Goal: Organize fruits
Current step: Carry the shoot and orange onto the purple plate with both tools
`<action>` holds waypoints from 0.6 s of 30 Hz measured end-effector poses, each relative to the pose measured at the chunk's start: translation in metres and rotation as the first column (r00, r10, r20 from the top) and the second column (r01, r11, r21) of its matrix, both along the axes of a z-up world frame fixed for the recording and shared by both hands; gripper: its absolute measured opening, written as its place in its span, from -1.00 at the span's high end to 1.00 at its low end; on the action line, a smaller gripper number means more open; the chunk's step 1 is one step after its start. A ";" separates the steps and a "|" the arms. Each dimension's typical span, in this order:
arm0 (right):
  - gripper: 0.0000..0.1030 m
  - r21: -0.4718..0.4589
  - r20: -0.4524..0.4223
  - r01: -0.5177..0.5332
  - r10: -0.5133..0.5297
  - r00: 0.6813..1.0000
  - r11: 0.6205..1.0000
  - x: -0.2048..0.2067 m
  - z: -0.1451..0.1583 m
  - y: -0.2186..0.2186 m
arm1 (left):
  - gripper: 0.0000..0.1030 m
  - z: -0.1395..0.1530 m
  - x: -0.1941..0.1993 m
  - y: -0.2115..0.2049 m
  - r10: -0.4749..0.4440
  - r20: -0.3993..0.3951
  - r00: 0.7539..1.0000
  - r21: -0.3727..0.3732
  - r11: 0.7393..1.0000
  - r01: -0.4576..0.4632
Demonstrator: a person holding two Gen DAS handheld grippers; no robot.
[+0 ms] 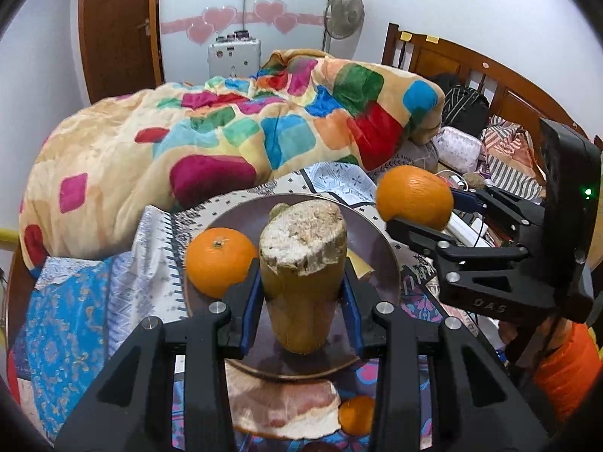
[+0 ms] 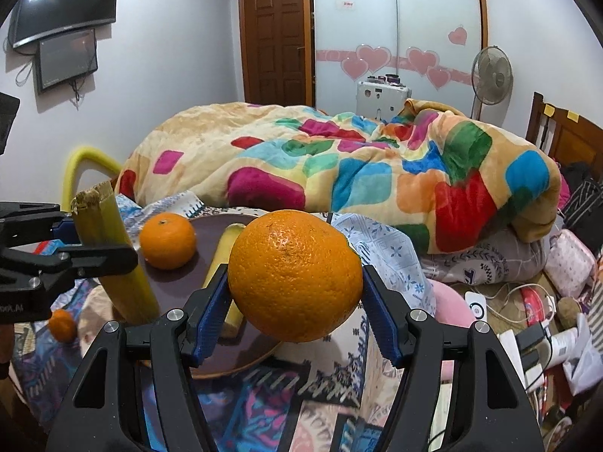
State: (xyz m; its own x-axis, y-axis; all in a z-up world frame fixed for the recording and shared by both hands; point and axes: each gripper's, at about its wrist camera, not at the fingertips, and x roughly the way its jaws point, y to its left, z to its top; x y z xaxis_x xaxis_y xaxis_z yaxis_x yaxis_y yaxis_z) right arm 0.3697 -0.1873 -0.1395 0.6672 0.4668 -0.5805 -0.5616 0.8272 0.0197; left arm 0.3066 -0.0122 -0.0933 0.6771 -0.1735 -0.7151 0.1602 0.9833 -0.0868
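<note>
two fruits held aloft: banana piece (image 1: 301, 282) over plate (image 1: 380, 252), orange (image 2: 294, 275) beside rim

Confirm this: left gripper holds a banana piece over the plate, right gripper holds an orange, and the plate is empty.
Not empty. The plate already holds a small orange and another banana piece, as the right wrist view shows. The rest stands: left gripper grips its banana piece, right gripper its orange.

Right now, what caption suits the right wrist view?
Right gripper holds an orange above the plate.
</note>
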 end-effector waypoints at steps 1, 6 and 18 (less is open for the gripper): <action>-0.24 -0.009 -0.008 -0.004 0.004 1.000 1.000 0.004 -0.002 0.003 | 0.27 -0.002 0.003 0.000 0.000 -0.006 1.000 -0.003 1.000 0.000; -0.24 -0.035 -0.048 -0.023 0.021 0.999 0.999 0.018 -0.011 0.014 | 0.27 -0.009 0.015 0.002 0.005 -0.028 1.000 -0.006 1.000 -0.006; -0.24 -0.074 -0.103 -0.081 0.073 0.992 0.994 0.030 -0.021 0.036 | 0.26 -0.010 0.042 0.003 0.029 -0.026 0.999 0.041 0.999 -0.028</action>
State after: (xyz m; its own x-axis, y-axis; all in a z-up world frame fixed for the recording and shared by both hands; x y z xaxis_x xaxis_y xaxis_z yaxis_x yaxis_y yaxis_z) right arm 0.3994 -0.1516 -0.1605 0.5682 0.4652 -0.6788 -0.6219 0.7829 0.0160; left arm 0.3488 -0.0090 -0.1035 0.6623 -0.1243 -0.7389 0.1300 0.9902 -0.0501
